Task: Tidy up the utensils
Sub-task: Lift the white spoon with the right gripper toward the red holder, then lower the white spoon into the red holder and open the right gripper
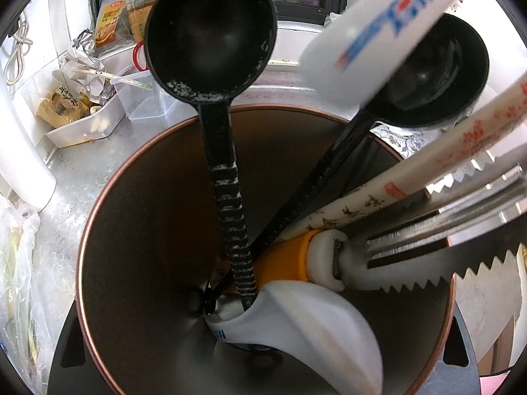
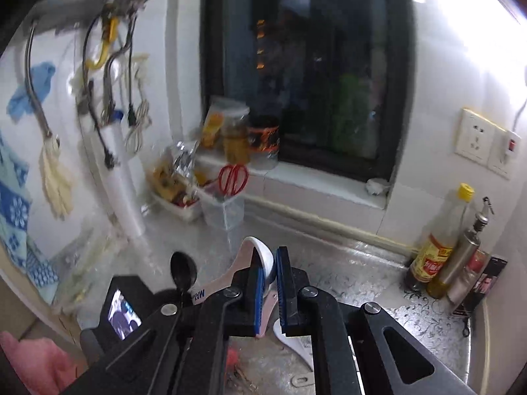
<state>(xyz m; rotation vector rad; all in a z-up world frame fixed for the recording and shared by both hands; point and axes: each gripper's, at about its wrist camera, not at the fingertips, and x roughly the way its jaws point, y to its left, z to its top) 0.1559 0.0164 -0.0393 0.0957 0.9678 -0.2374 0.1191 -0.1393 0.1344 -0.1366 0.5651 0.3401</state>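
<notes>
While your left gripper (image 1: 263,345) clamps the copper-rimmed utensil cup (image 1: 98,230) steady, black ladles (image 1: 210,33) standing inside, your right gripper (image 2: 270,291) hovers above it, jaws narrow, apparently gripping nothing.

We see both views bent by the fisheye lens, with dark vignette at the corners. In the left wrist view, daylight falls from twelve o'clock, the holder's (image 1: 138,230) inside lies in shadow, and a white handle (image 1: 372,36) at one o'clock is blurred. The right wrist view smears at nine o'clock, with glare on the wall (image 2: 461,42) at two o'clock.
</notes>
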